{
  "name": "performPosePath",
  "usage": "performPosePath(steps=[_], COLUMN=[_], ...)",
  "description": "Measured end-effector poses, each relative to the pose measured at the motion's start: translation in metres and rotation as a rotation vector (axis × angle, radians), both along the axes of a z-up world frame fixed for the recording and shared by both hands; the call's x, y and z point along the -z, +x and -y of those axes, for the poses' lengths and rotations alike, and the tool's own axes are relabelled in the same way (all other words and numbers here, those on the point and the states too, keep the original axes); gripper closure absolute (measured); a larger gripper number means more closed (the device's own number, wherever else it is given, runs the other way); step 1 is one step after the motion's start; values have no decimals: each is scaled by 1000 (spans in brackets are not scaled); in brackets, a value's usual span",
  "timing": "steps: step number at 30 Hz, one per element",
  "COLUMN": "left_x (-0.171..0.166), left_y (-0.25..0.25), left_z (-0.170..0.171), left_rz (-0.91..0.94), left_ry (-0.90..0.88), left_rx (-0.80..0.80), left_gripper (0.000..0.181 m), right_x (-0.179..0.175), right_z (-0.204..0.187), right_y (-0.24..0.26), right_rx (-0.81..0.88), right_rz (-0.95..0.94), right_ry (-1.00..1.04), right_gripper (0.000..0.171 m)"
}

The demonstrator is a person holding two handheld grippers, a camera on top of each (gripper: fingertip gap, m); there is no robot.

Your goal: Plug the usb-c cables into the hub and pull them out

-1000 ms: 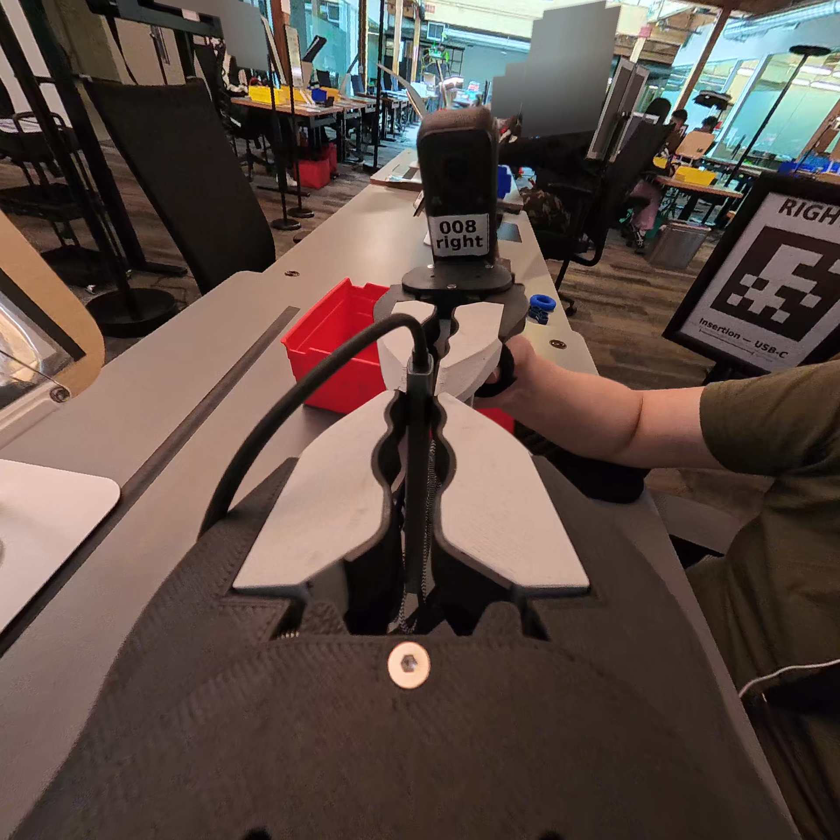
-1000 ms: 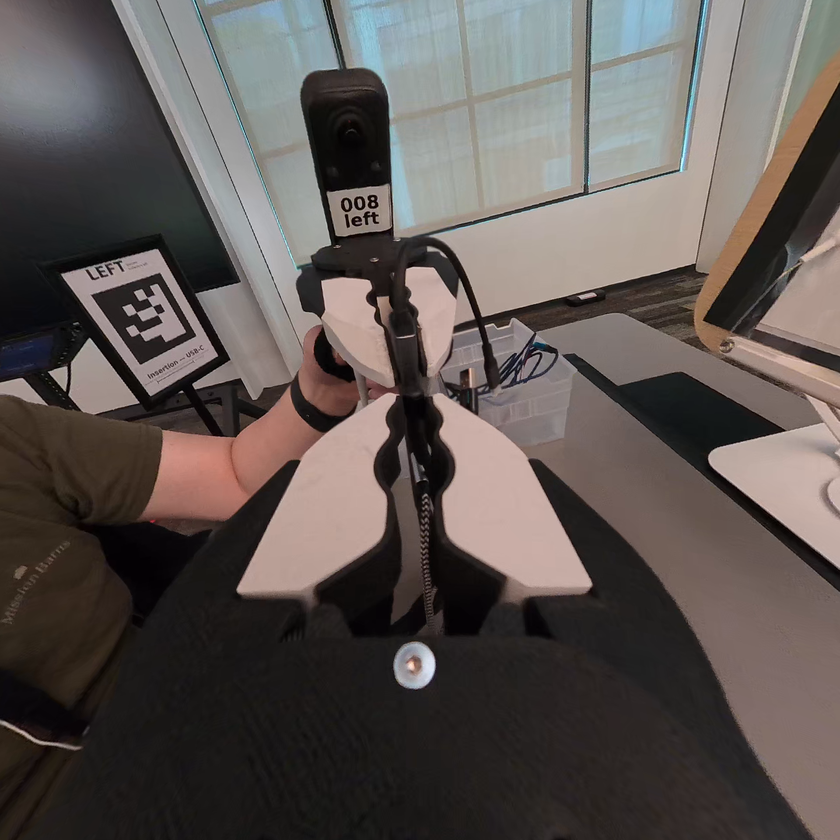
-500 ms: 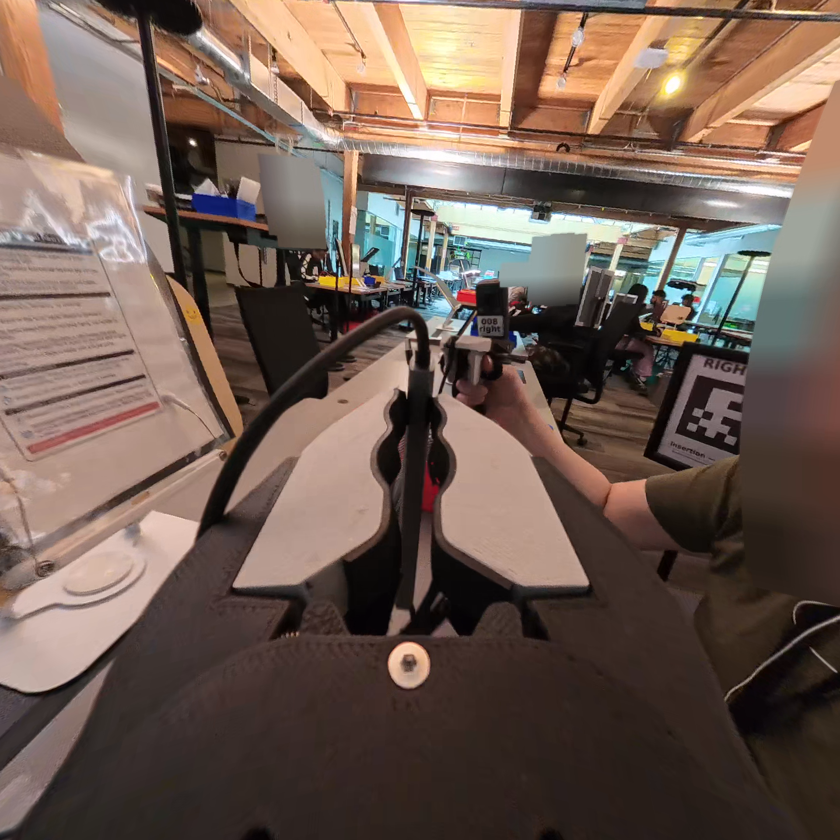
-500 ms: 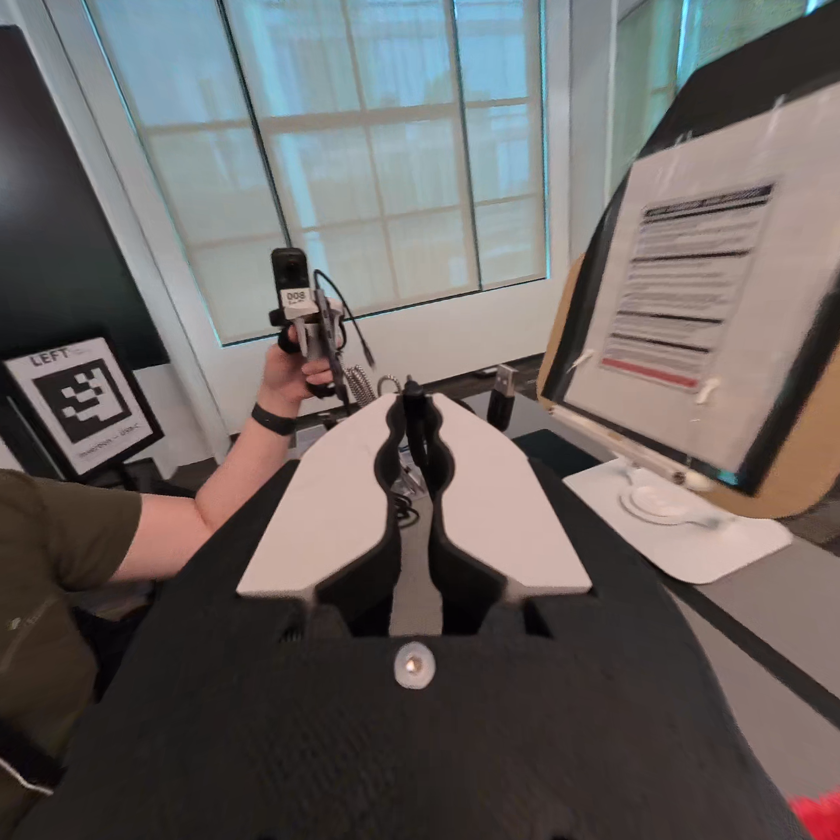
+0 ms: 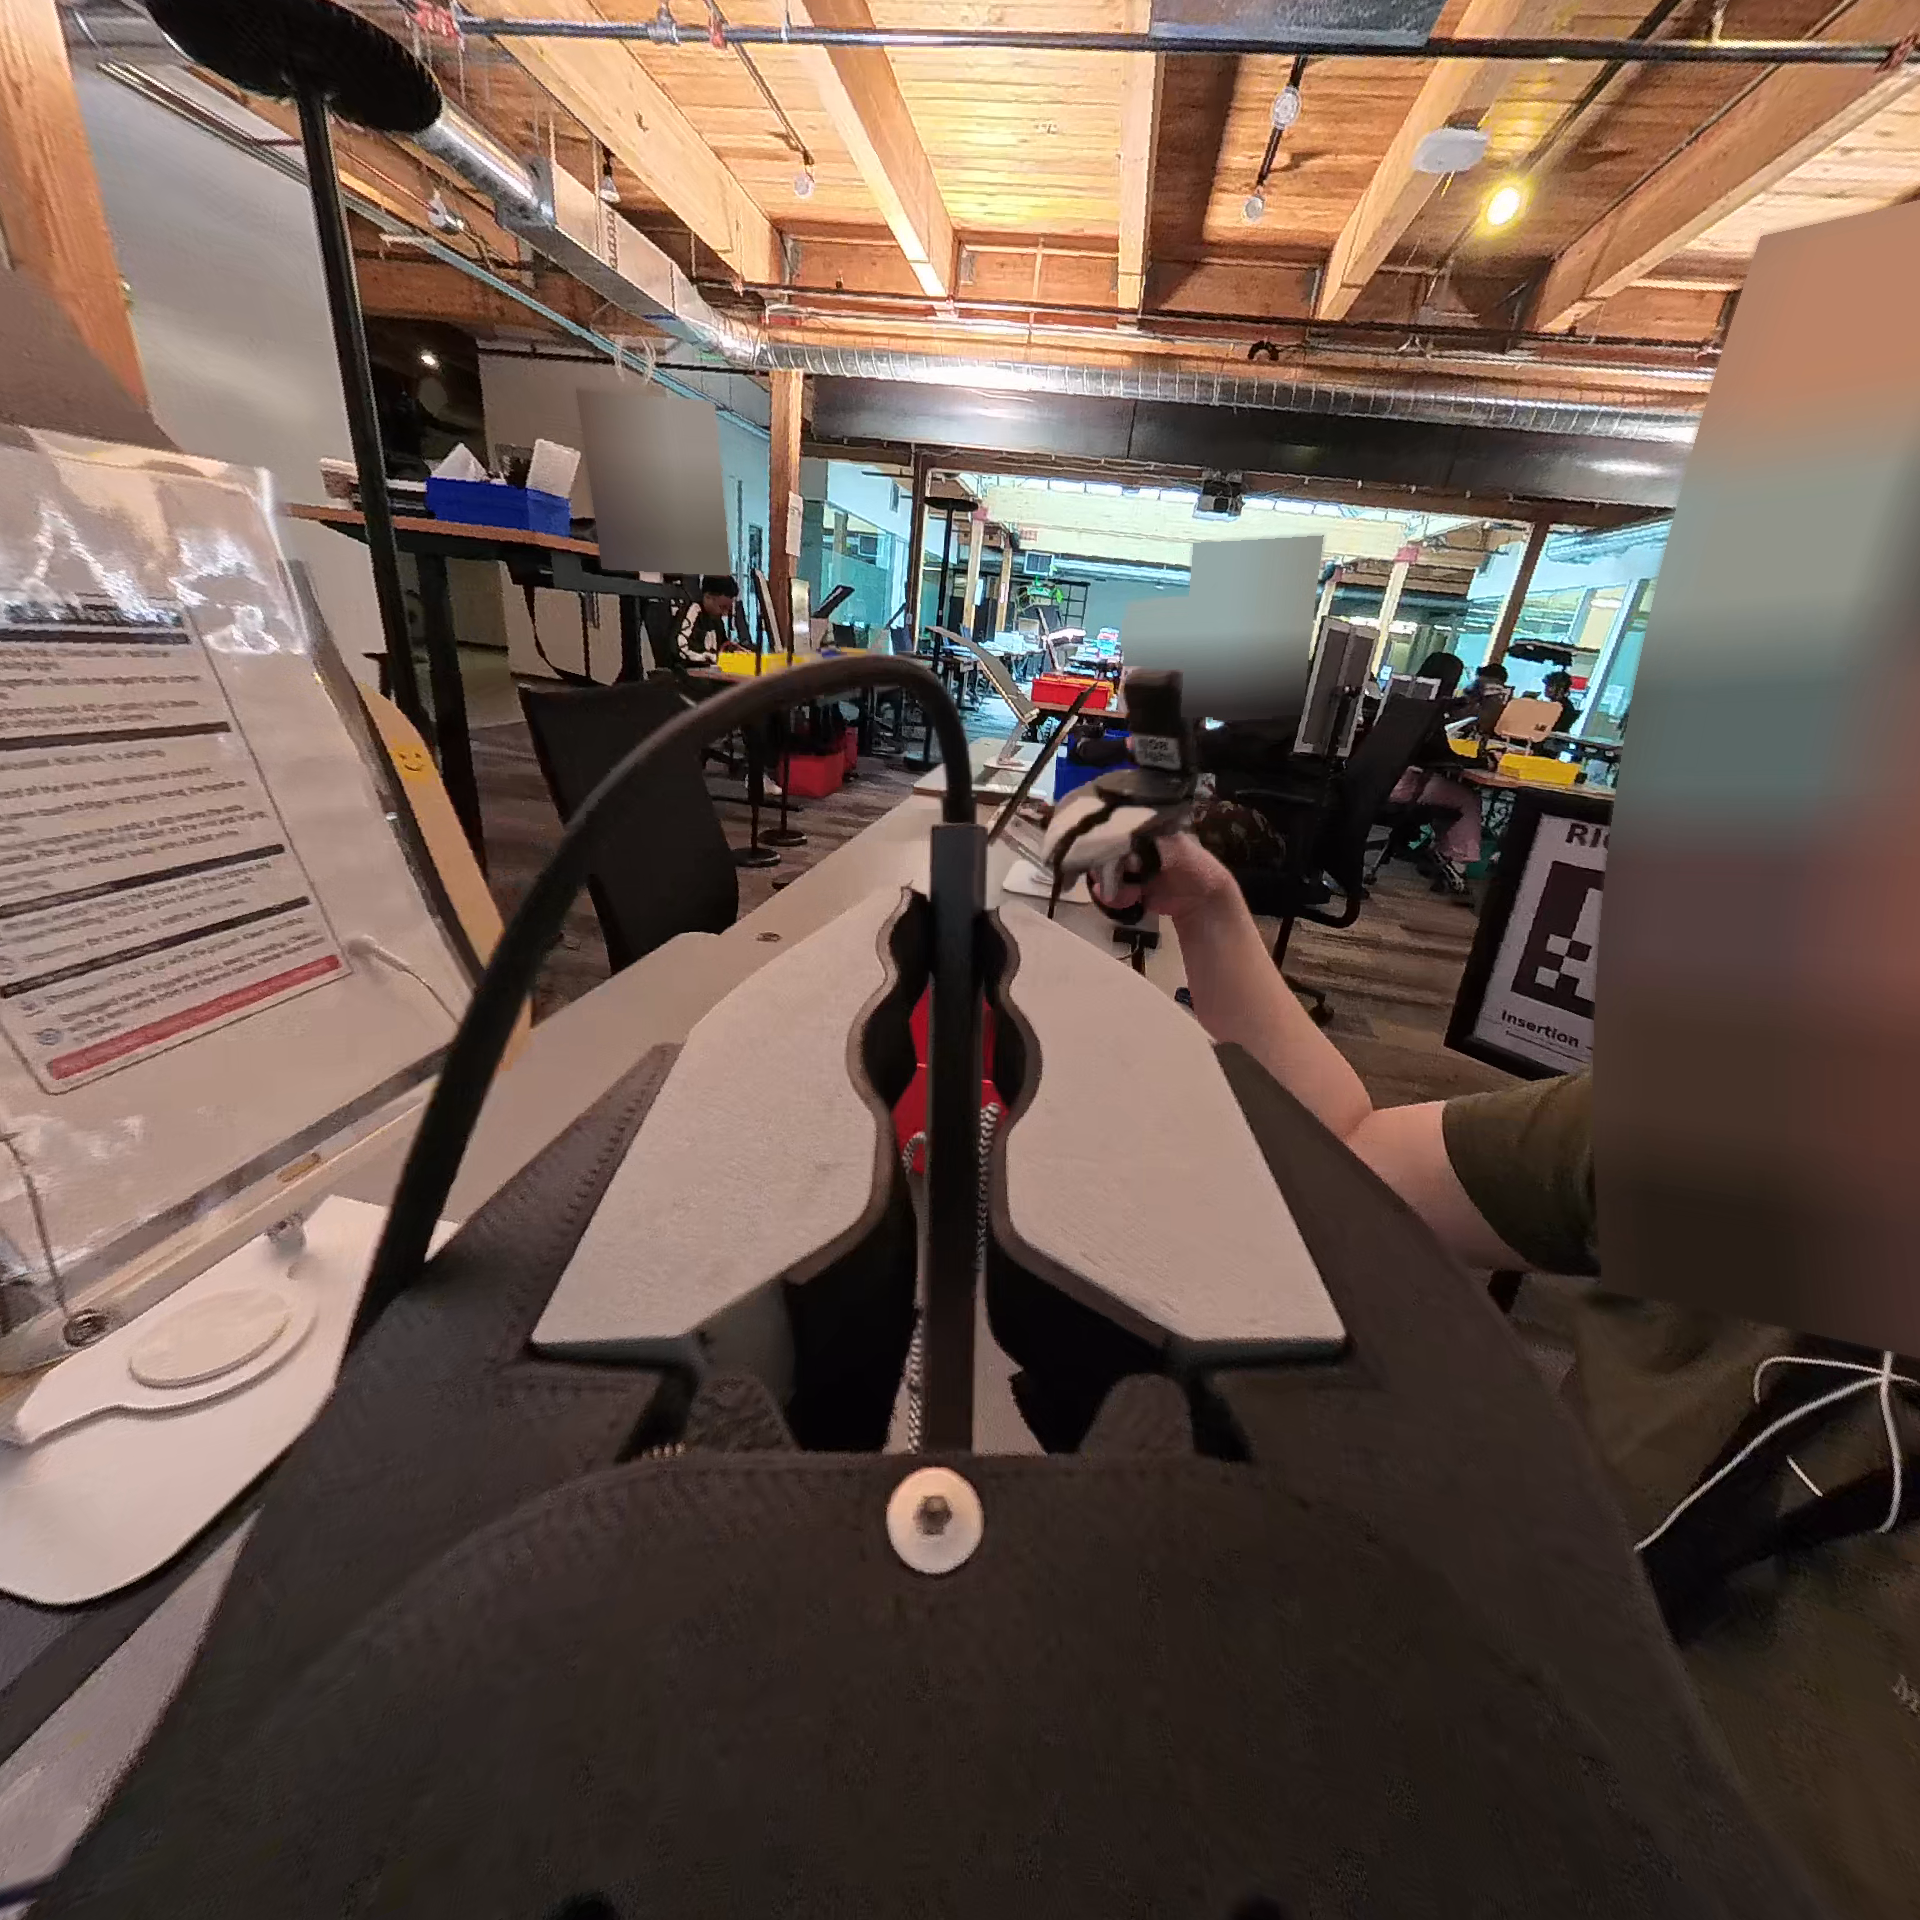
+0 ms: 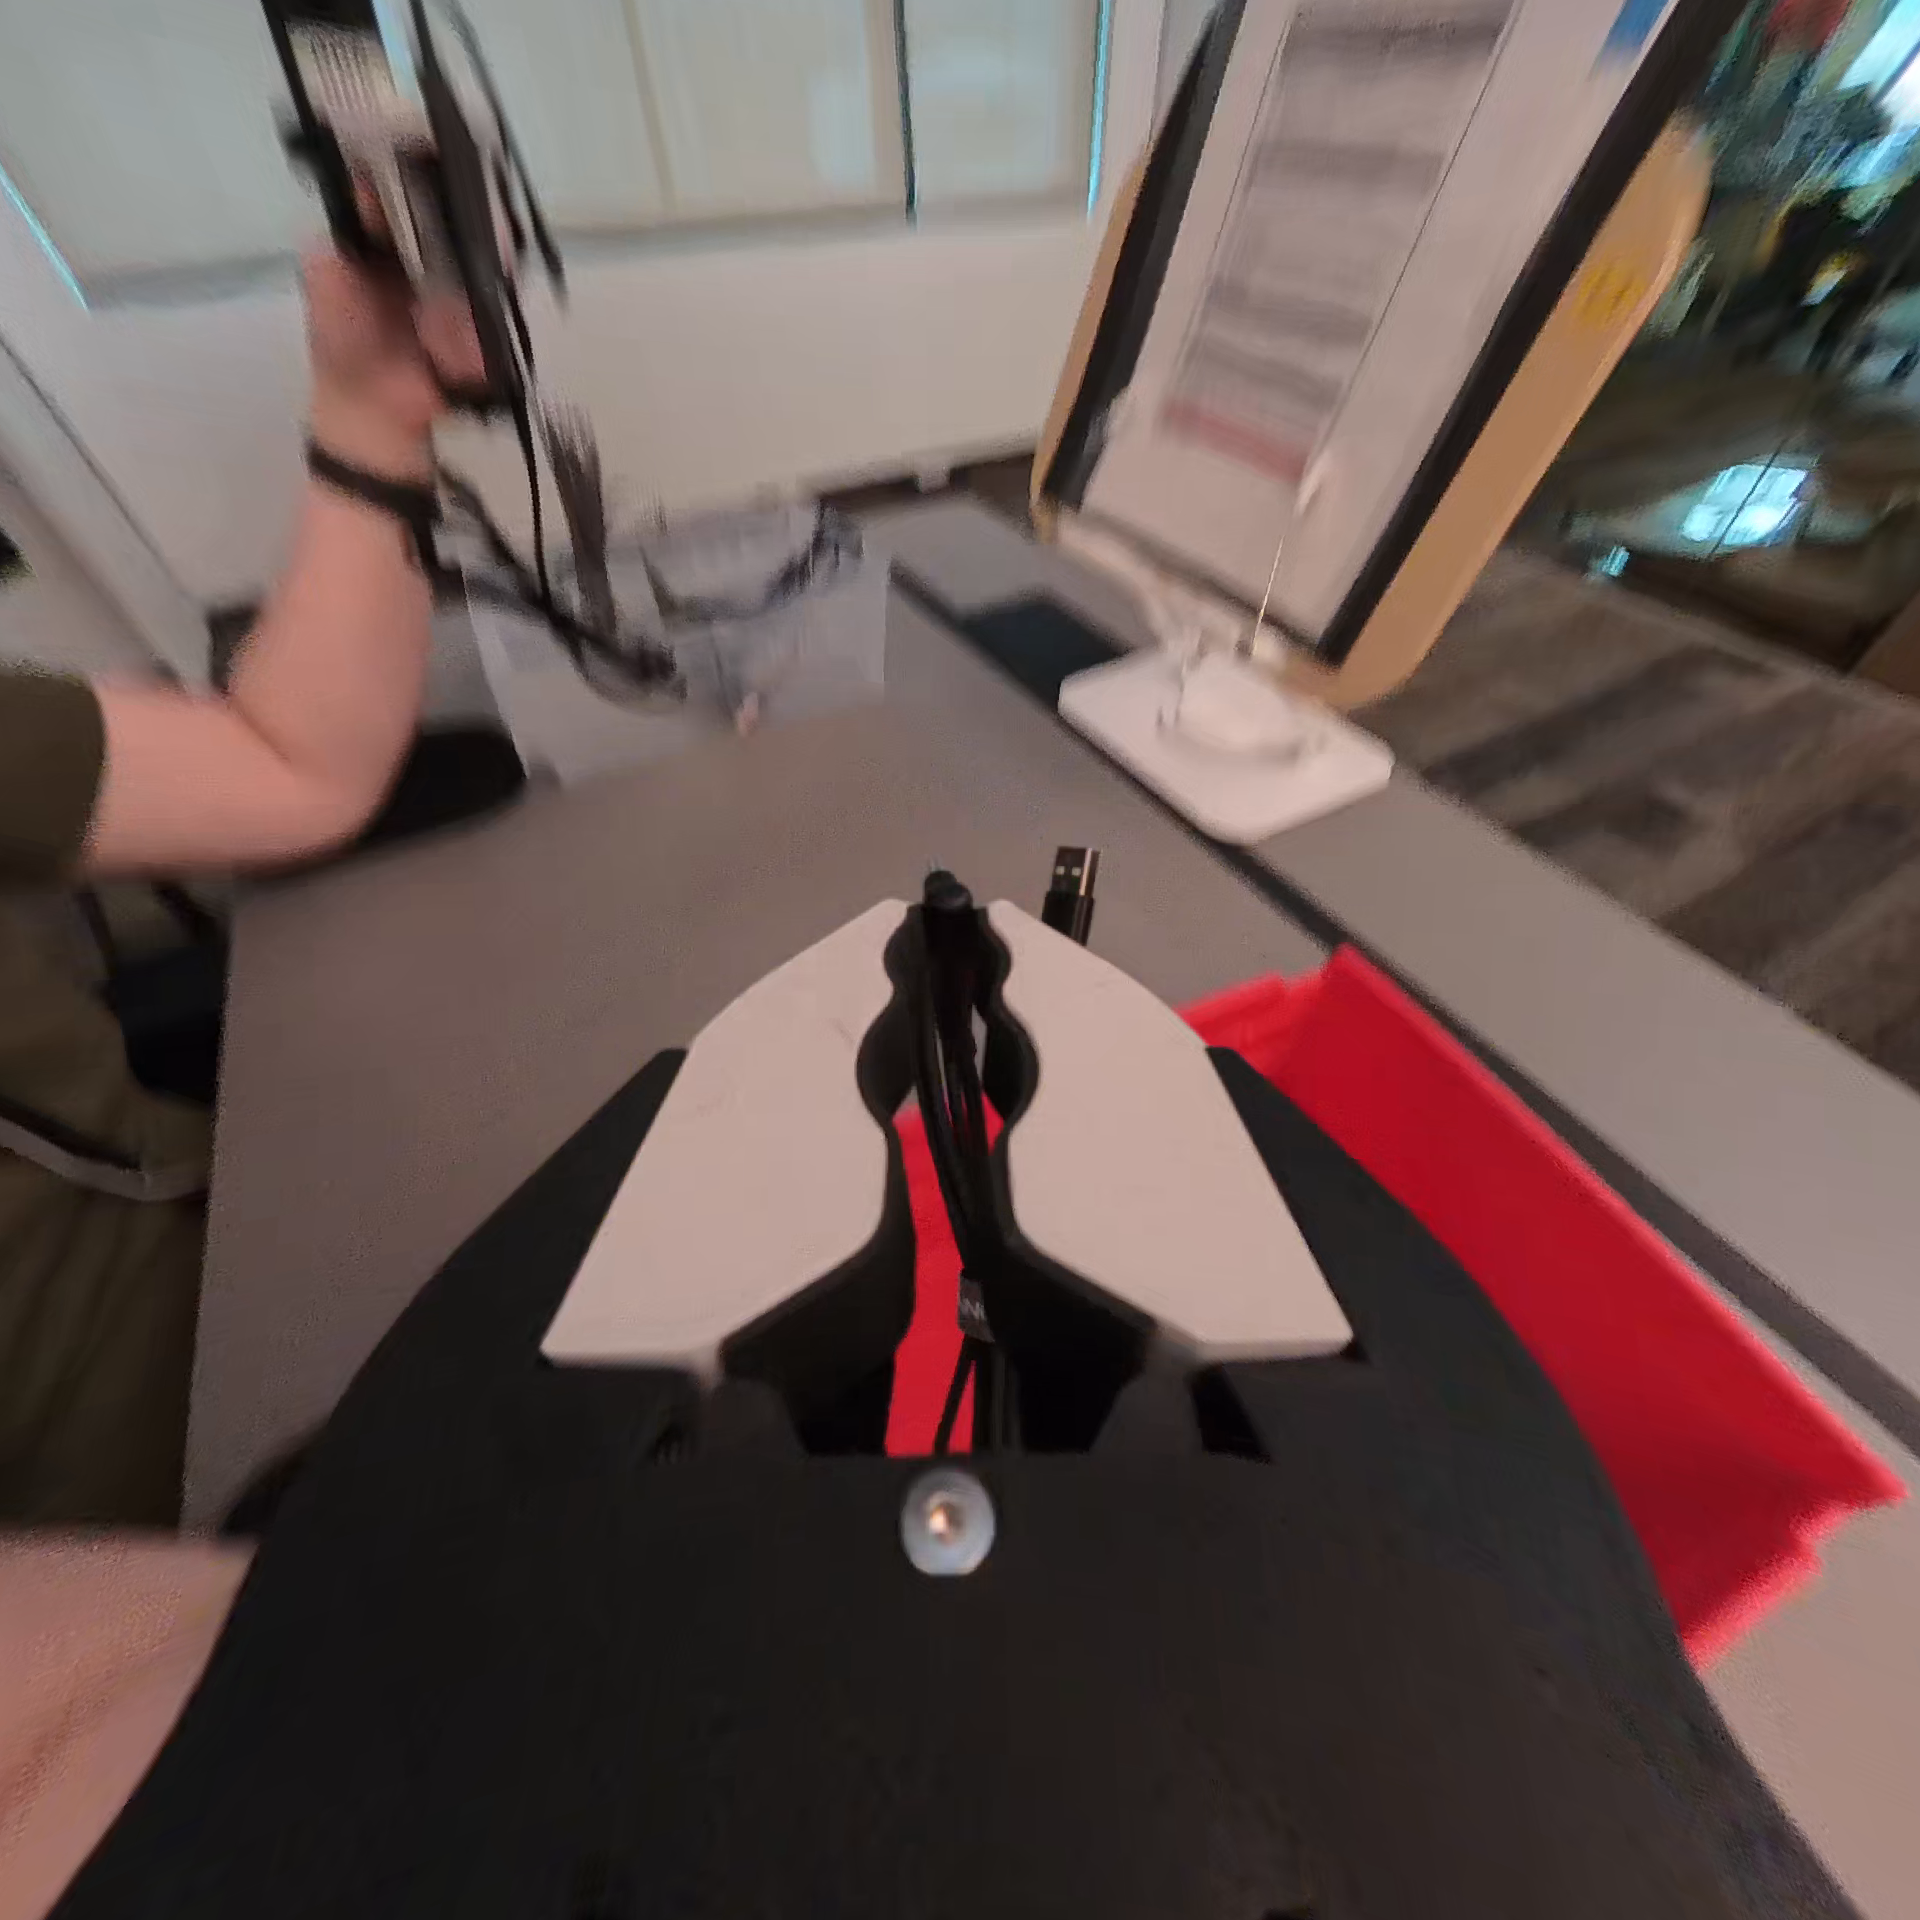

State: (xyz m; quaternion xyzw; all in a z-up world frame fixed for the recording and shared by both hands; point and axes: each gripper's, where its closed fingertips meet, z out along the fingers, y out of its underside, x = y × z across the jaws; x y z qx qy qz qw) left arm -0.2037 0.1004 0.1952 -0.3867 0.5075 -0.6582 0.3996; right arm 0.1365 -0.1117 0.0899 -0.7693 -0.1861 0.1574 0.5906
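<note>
Both tongs have drawn well apart since the earlier frames, when they met tip to tip with cable and hub joined: the right tongs have swung down over the red bin, and the left tongs are raised, looking across the room. Left tongs are pressed together on the hub, a slim dark bar standing upright between them, its own thick black lead arching away to their left. Right tongs are pinched on a bundle of thin black usb-c cable, whose free plug sticks out just right of the tips, above the grey desk. Seen from the right wrist, the far left tongs and the clear box below them are smeared by motion blur. Judging by the separation, the pull-out is done and this cable is headed for the bin. To finish well, bring the right tongs low over the bin's middle before spreading them, so the loose loops fall inside and don't snag the rim, and keep the left grip on the hub firm and upright.
</note>
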Motion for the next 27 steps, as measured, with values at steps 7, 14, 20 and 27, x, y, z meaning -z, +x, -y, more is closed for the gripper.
performPosePath(steps=[7,14,20,27], left_x=[21,56,76,74], left_y=[46,100,127,127], left_z=[24,60,80,76], left_rz=[-96,-223,-267,-257], left_ry=[1,5,16,23], left_rx=[68,167,186,148], left_gripper=[173,172,172,172], right_x=[133,34,-38,-1], right_z=[1,-59,-108,-138], right_y=[12,-10,-141,-219], right_rx=[-131,-53,-286,-430], right_rz=[-19,-72,-101,-220], right_ry=[-508,-66,245,81], right_gripper=[151,126,122,135])
